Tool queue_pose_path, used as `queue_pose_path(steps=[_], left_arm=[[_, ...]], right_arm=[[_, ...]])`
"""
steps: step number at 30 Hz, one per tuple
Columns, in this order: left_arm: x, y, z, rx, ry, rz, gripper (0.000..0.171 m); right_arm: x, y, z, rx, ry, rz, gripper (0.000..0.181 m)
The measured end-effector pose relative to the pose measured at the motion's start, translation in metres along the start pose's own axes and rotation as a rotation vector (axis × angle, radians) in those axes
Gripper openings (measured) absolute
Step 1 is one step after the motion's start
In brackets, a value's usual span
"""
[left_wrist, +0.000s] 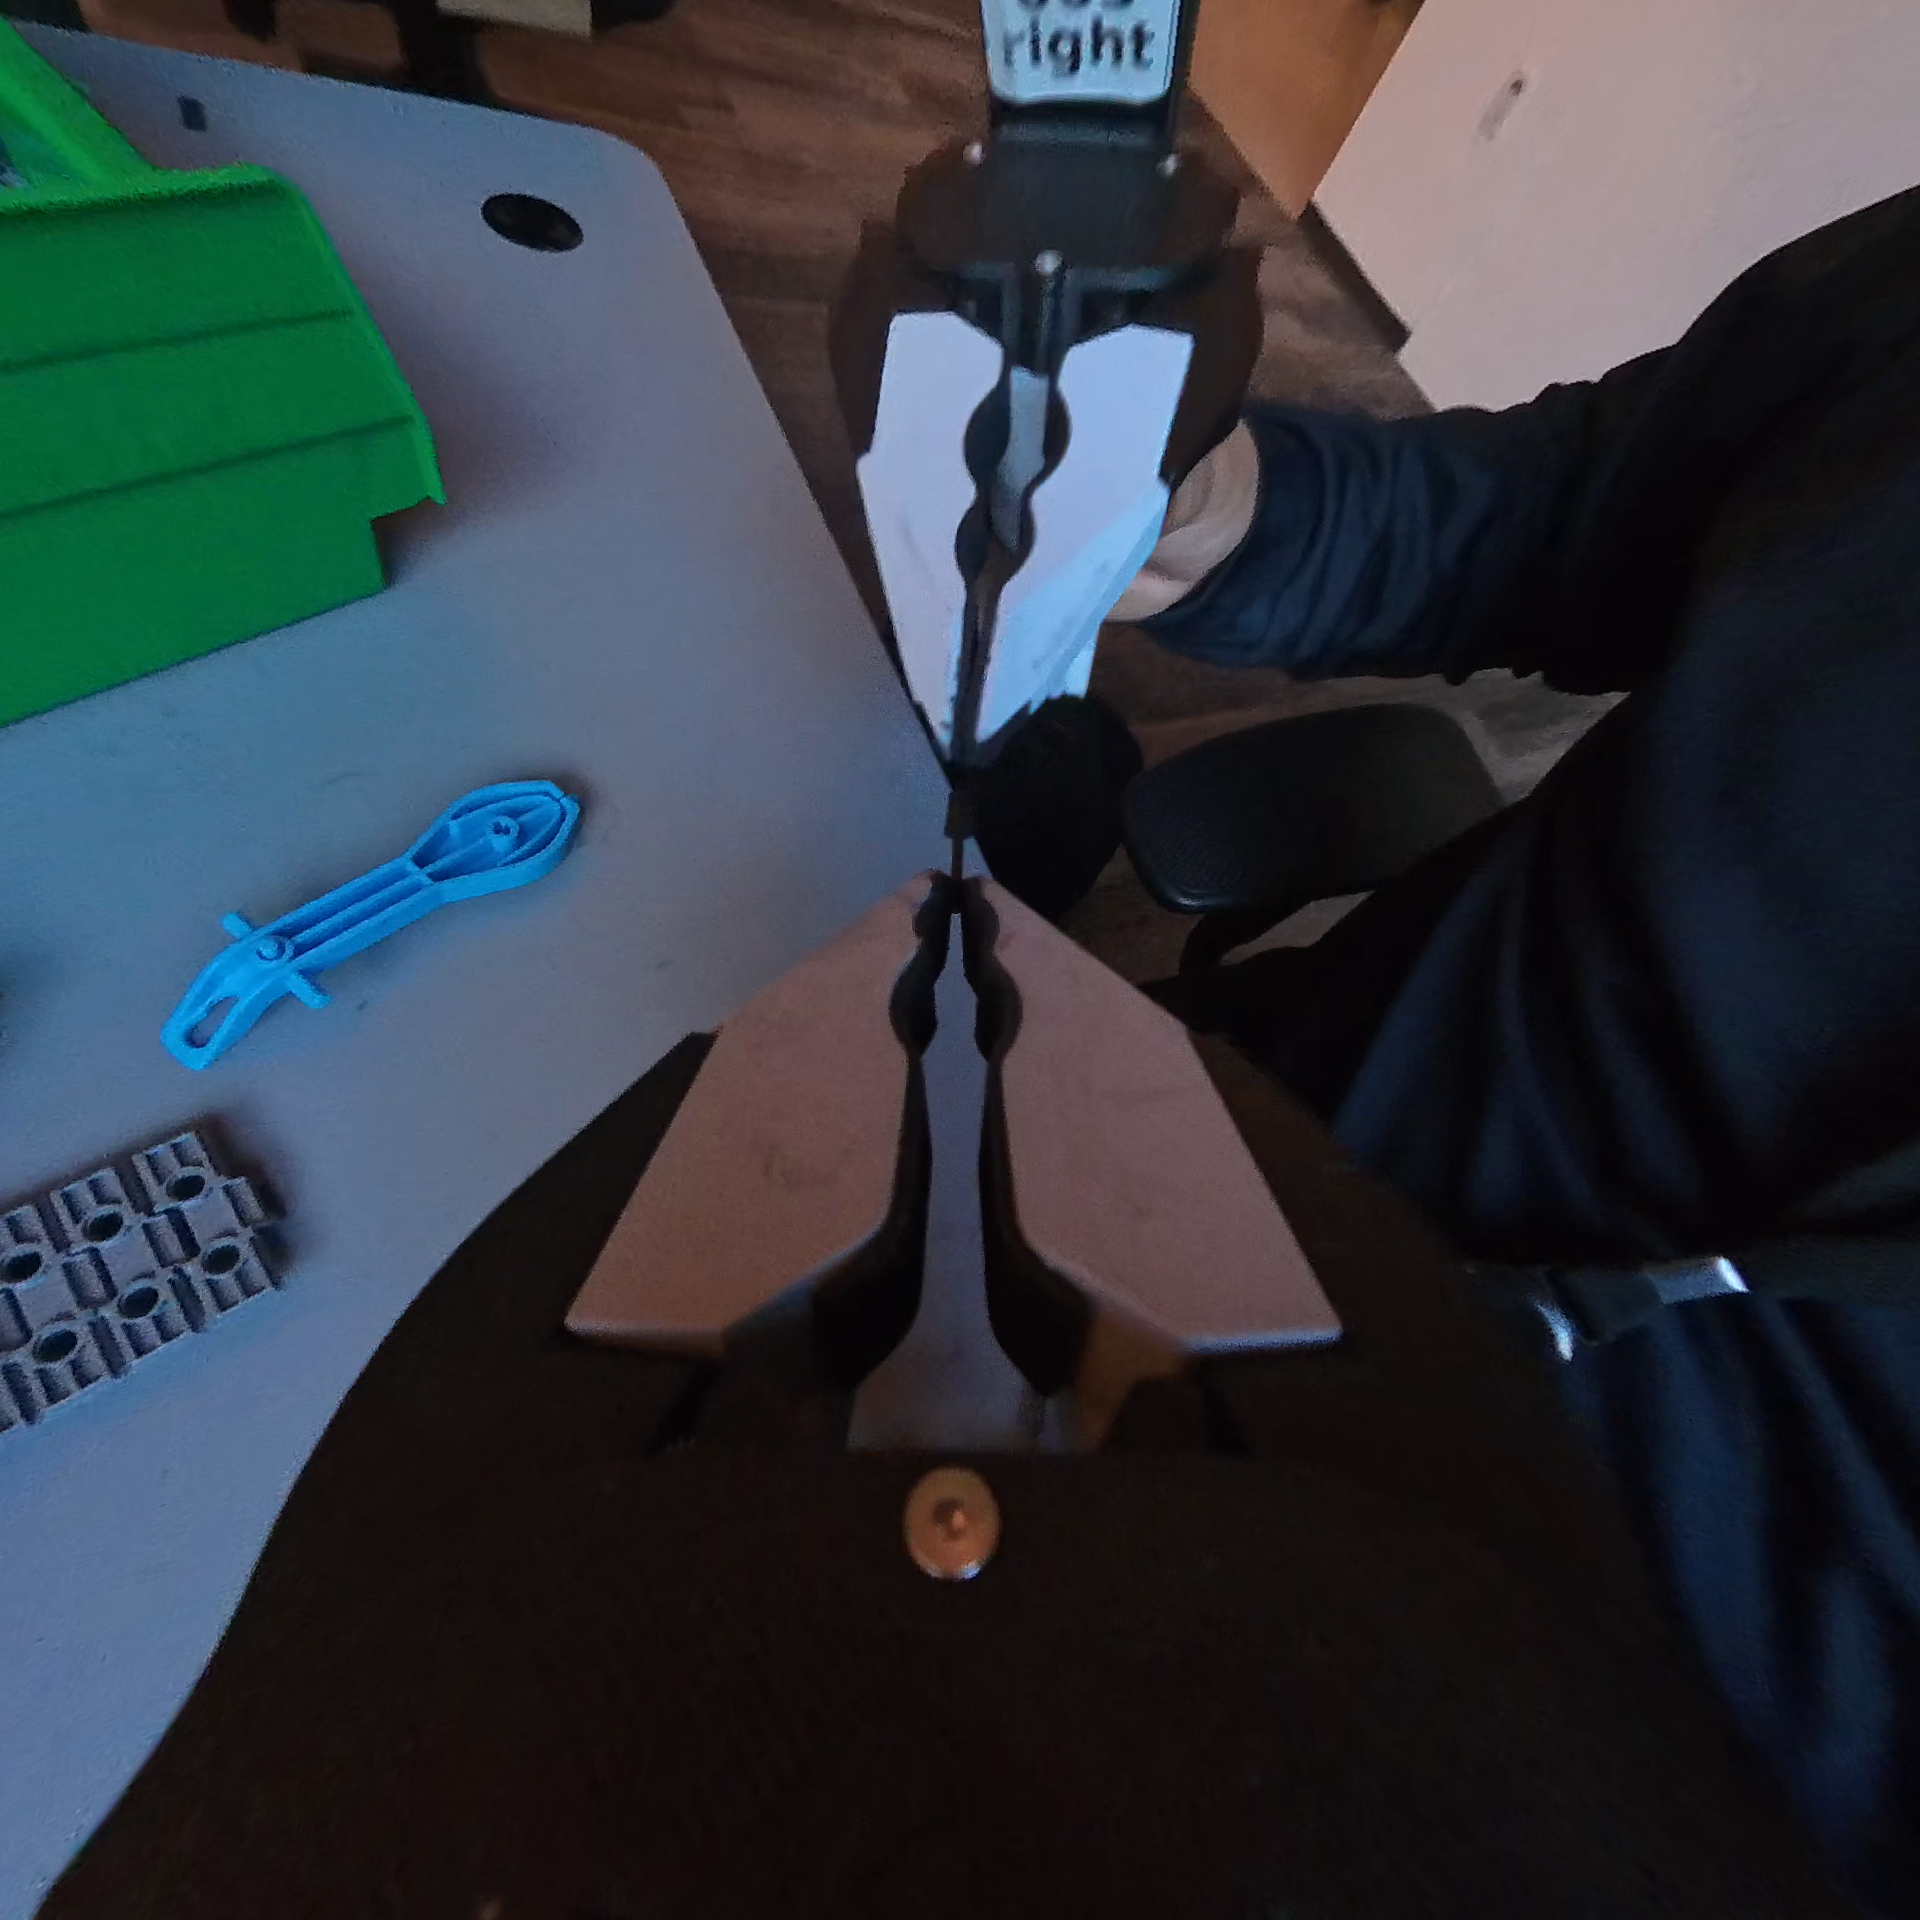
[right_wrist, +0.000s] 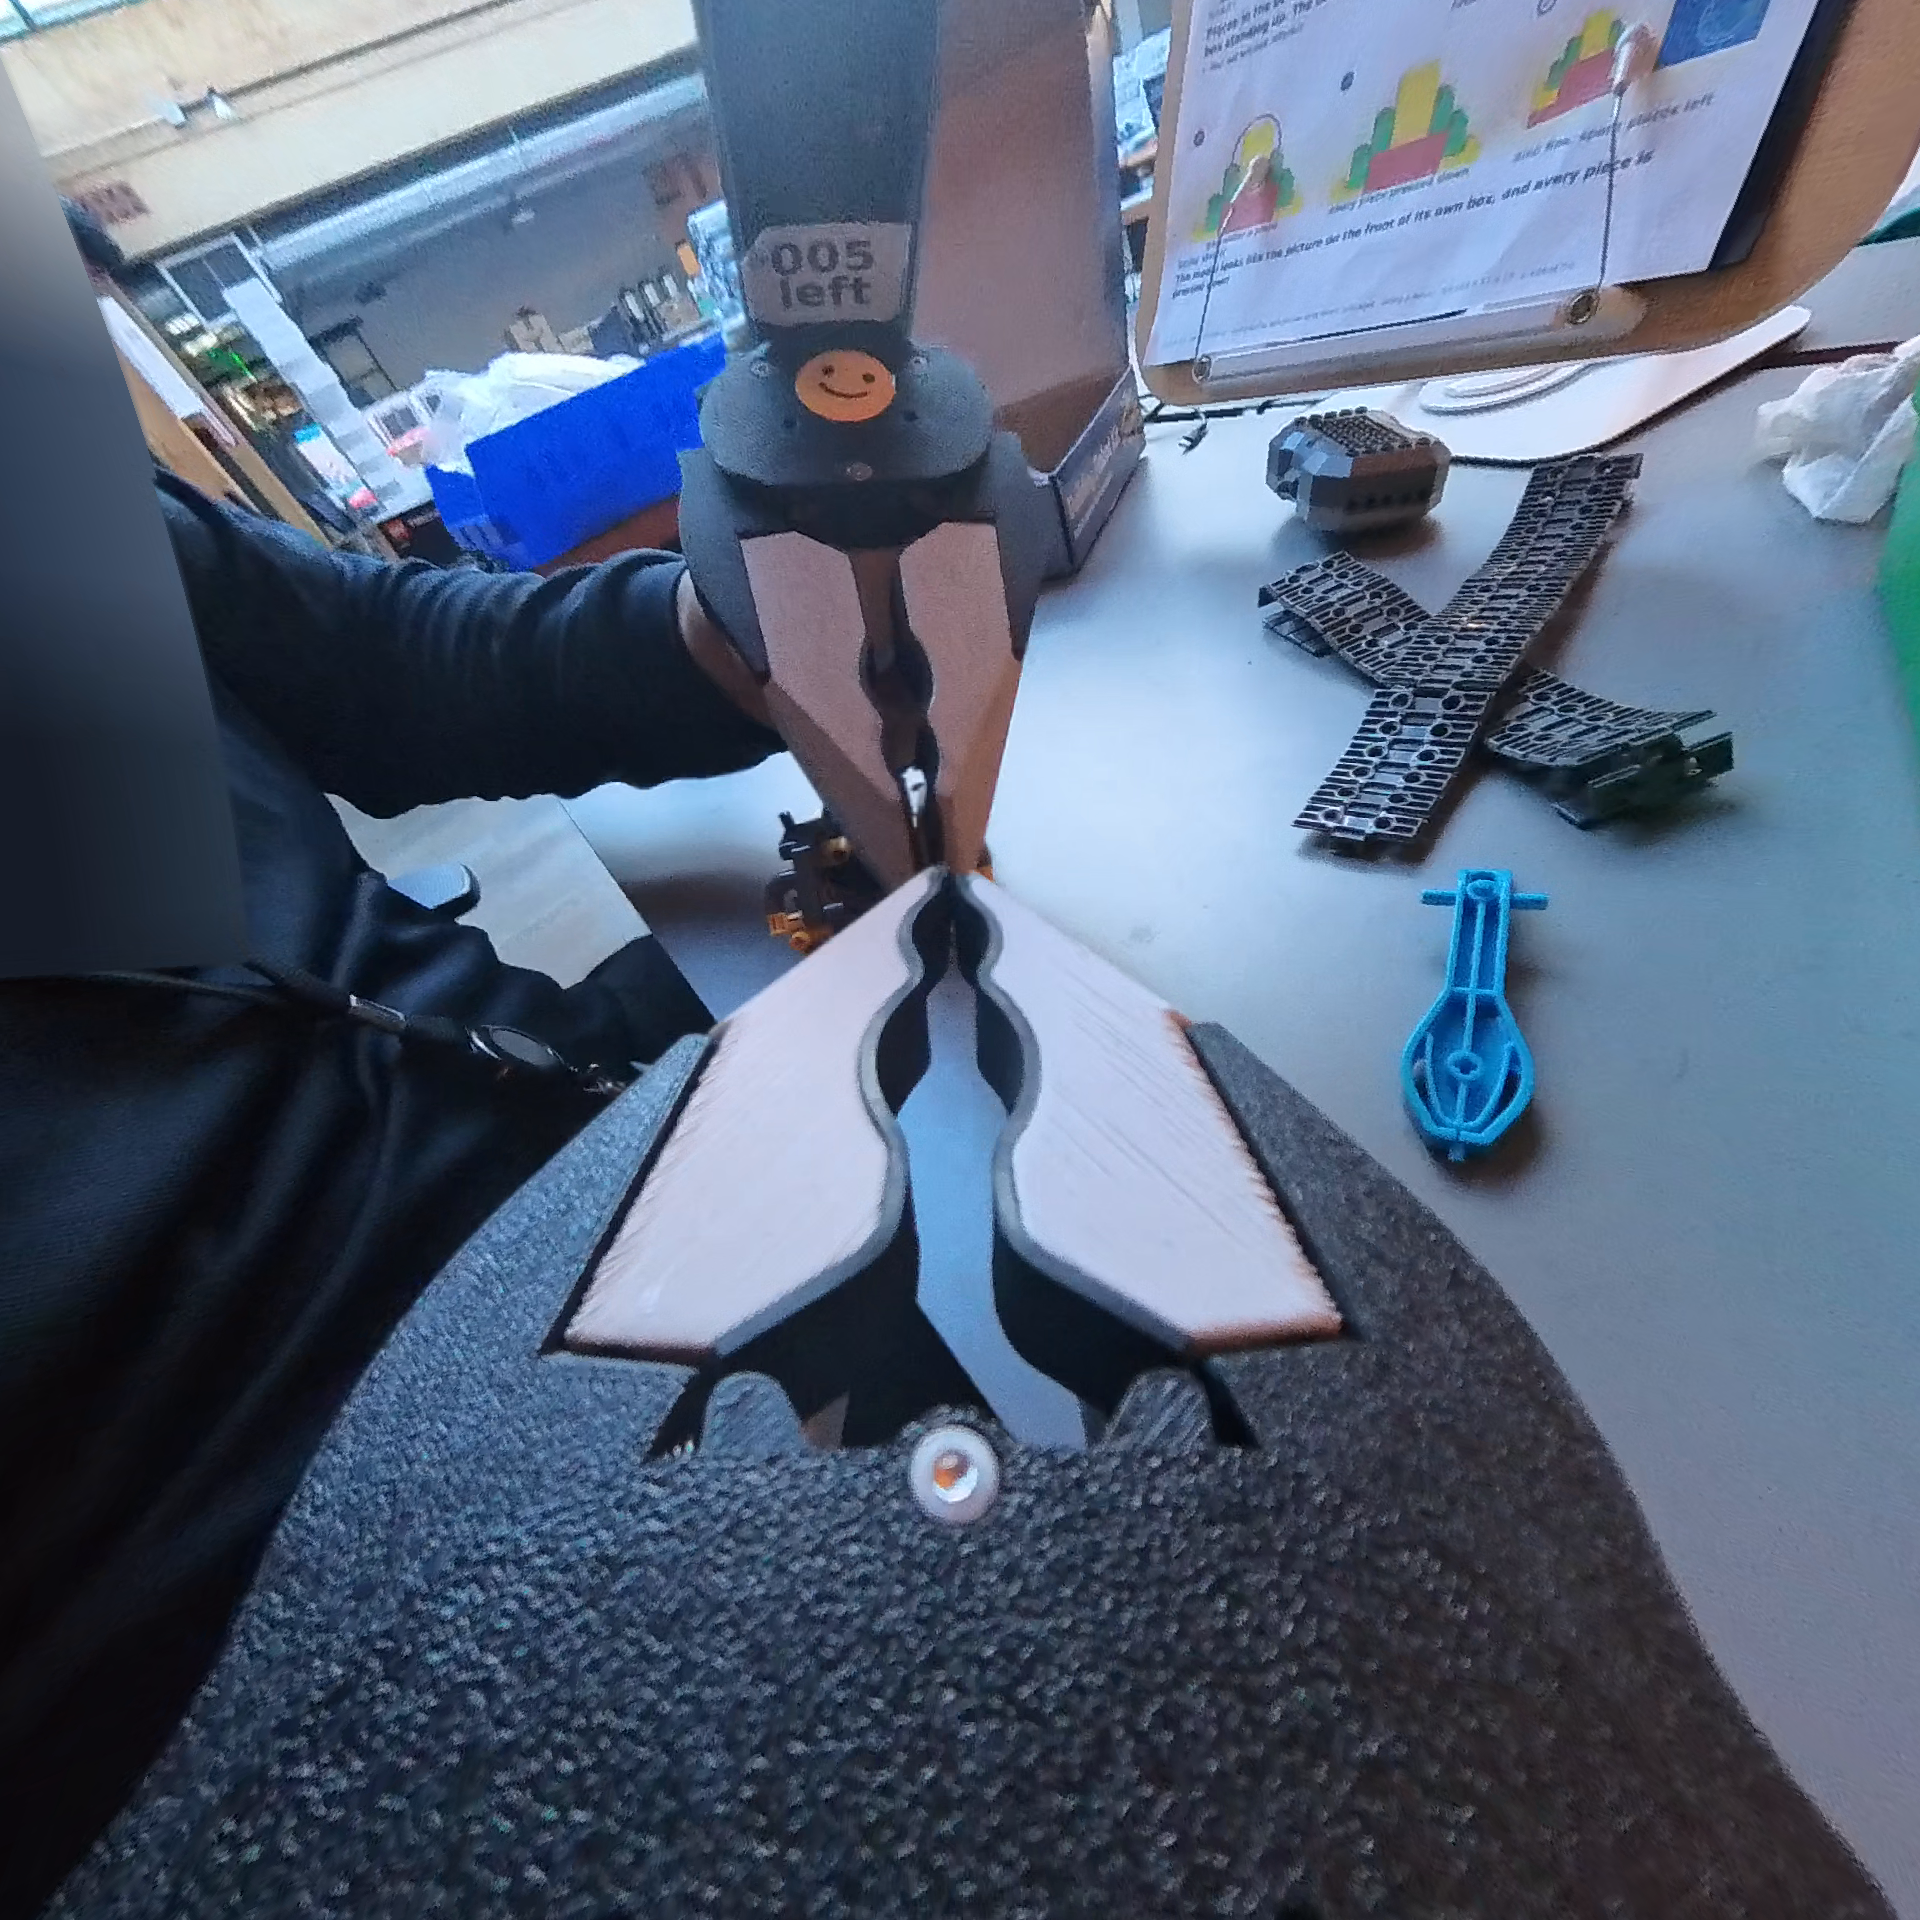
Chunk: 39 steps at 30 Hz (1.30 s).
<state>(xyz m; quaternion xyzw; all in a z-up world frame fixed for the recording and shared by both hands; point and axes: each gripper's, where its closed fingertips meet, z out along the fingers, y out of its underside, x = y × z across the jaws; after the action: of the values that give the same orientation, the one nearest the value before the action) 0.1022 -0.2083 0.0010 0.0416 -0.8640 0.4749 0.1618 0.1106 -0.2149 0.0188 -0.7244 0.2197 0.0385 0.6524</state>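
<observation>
- The left gripper (left_wrist: 954, 883), black with pale tan finger pads, has its tips pinched together at the centre of the left wrist view; a thin dark piece (left_wrist: 958, 816) sits between its tips and those of the other tool, too small to identify.
- The right gripper (right_wrist: 951, 883), of the same build, meets it tip to tip at the centre of the right wrist view, its tips likewise pressed narrow; whether either truly grips the small piece cannot be told.
- Below the meeting point in the right wrist view lies a small black-and-orange brick assembly (right_wrist: 816, 894), partly hidden.
- A blue plastic paddle-shaped part (left_wrist: 364, 920) lies flat on the grey table (left_wrist: 623, 520), at middle left of the left wrist view.
- A grey studded plate (left_wrist: 125, 1262) lies at lower left, a green plastic bin (left_wrist: 187, 416) at upper left.
- In the right wrist view, crossed black perforated strips (right_wrist: 1455, 644) lie at the right, a dark grey brick lump (right_wrist: 1356, 468) beyond them, and a printed instruction sheet (right_wrist: 1455, 135) stands at upper right.
</observation>
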Motion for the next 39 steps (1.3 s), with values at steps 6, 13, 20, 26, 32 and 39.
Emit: queue_pose_path(steps=[6, 13, 20, 26, 32, 39], left_arm=[[0.001, 0.000, 0.001, 0.023, -0.001, -0.031, 0.000], [0.003, 0.000, 0.001, 0.031, -0.008, -0.027, 0.000], [0.003, -0.003, 0.000, 0.055, -0.017, -0.020, 0.000], [0.004, -0.004, 0.000, 0.064, -0.017, -0.011, 0.000], [0.003, -0.003, -0.001, 0.069, -0.019, -0.021, 0.000], [-0.020, 0.036, -0.004, -0.169, -0.307, -0.250, 0.033]], right_arm=[[0.001, 0.010, 0.002, -0.077, 0.024, -0.049, 0.007], [-0.003, 0.011, 0.008, -0.099, 0.000, -0.049, 0.003], [-0.005, 0.010, 0.010, -0.082, -0.025, -0.019, 0.005], [-0.005, 0.009, 0.012, -0.072, -0.035, -0.006, 0.003], [-0.003, 0.013, 0.014, -0.094, -0.032, 0.006, 0.003], [0.041, 0.063, 0.007, -0.391, 0.217, -0.107, 0.003]])
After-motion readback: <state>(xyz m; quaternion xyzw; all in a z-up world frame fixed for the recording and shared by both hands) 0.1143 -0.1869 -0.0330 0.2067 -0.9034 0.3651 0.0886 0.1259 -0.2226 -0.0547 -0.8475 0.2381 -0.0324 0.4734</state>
